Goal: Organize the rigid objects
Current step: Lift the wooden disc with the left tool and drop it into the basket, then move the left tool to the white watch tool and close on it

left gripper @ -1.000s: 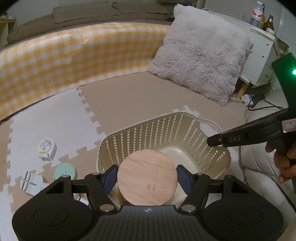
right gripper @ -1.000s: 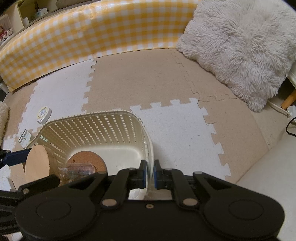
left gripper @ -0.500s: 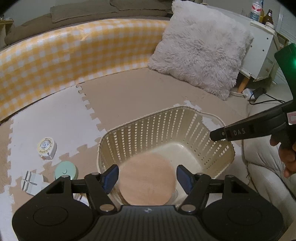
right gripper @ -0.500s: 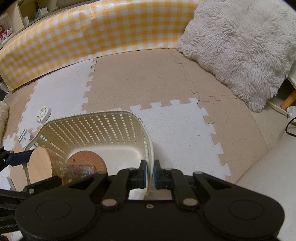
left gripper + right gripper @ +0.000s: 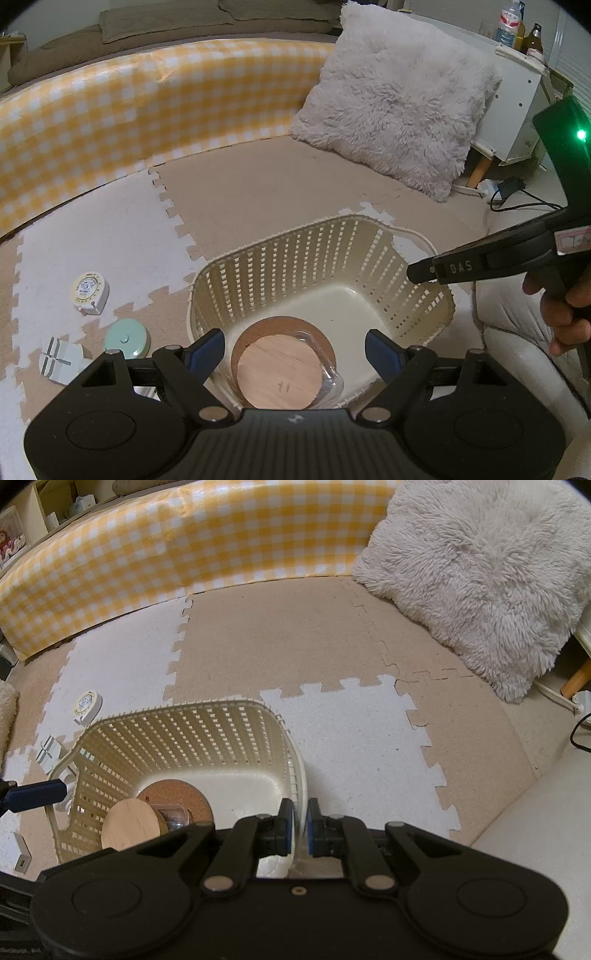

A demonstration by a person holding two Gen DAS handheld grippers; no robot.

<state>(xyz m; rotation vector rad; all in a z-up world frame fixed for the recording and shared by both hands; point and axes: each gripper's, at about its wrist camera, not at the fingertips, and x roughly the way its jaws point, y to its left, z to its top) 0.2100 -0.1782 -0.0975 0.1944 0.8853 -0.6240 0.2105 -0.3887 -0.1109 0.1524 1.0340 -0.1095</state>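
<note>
A cream slotted basket (image 5: 325, 254) (image 5: 192, 734) stands on the foam mat. Inside it a clear jar with a round wooden lid (image 5: 282, 374) (image 5: 129, 829) rests on a cork coaster (image 5: 258, 334) (image 5: 173, 794). My left gripper (image 5: 295, 354) is open and empty above the jar, at the basket's near side. My right gripper (image 5: 299, 829) is shut on the basket's right rim and also shows in the left wrist view (image 5: 480, 264).
On the mat left of the basket lie a white round tape measure (image 5: 90, 290) (image 5: 86, 703), a mint round case (image 5: 127, 338) and a small white striped box (image 5: 61, 360) (image 5: 48, 751). A fluffy pillow (image 5: 399, 122) and a yellow checked barrier (image 5: 129, 122) stand behind.
My left gripper opened and let go of the wooden-lidded jar, which now sits down in the basket. The right gripper has stayed shut on the rim.
</note>
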